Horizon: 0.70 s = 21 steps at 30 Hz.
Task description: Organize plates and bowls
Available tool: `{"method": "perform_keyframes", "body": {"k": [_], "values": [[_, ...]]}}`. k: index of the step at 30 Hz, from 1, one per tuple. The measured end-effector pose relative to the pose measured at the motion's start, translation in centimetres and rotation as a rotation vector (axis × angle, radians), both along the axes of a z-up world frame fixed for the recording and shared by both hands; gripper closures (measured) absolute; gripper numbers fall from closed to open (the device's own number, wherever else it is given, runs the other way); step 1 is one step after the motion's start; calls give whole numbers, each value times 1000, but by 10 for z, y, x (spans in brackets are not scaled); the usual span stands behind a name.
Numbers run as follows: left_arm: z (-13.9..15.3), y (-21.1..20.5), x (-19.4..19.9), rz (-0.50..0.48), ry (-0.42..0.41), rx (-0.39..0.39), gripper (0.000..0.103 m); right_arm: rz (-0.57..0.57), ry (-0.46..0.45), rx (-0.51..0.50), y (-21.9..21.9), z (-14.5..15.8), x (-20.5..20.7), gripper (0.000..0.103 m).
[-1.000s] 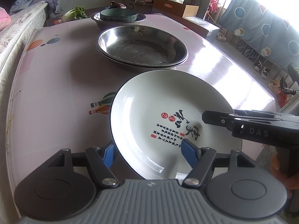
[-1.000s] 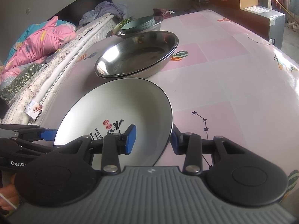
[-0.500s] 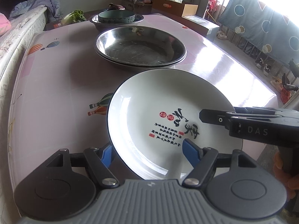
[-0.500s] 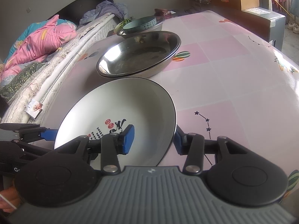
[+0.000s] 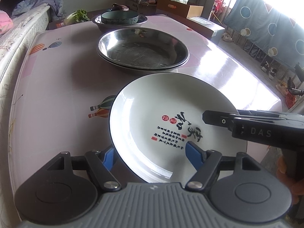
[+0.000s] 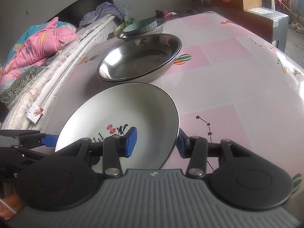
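Observation:
A white plate (image 5: 152, 102) with a dark rim and black and red writing lies at the near end of the pink table (image 5: 57, 87). My left gripper (image 5: 151, 155) is open and straddles the plate's near rim, one blue pad under the edge and one over the inside. From the other side my right gripper (image 6: 155, 142) also stands open across the rim, and its pads do not visibly press on it. Beyond the plate (image 6: 123, 114) sit two nested steel basins (image 5: 142, 49). Farther back a teal bowl (image 5: 119, 18) rests in another steel basin.
A bed with a pink quilt (image 6: 38, 45) runs along the table's left side. Cardboard boxes (image 5: 180, 7) and a cabinet stand past the far right corner. The table drops off at the right, toward a railing hung with a blue cloth (image 5: 266, 22). Greens (image 5: 79, 15) lie at the far left.
The right gripper's jaws have widened a little around the plate's rim. The plate has shifted slightly between the grippers. Both hands have stayed in place.

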<state>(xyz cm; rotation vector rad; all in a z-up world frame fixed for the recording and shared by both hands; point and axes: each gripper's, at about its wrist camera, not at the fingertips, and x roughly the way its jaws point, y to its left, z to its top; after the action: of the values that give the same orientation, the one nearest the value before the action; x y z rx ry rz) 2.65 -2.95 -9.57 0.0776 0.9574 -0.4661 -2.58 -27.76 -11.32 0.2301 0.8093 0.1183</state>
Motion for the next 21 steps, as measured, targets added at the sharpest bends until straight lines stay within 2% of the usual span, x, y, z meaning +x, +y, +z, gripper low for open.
{"method": "perform_keyframes", "body": {"k": [21], "values": [[-3, -7, -2, -12, 2, 17, 27, -17, 1, 15, -6, -3, 2, 59]]}}
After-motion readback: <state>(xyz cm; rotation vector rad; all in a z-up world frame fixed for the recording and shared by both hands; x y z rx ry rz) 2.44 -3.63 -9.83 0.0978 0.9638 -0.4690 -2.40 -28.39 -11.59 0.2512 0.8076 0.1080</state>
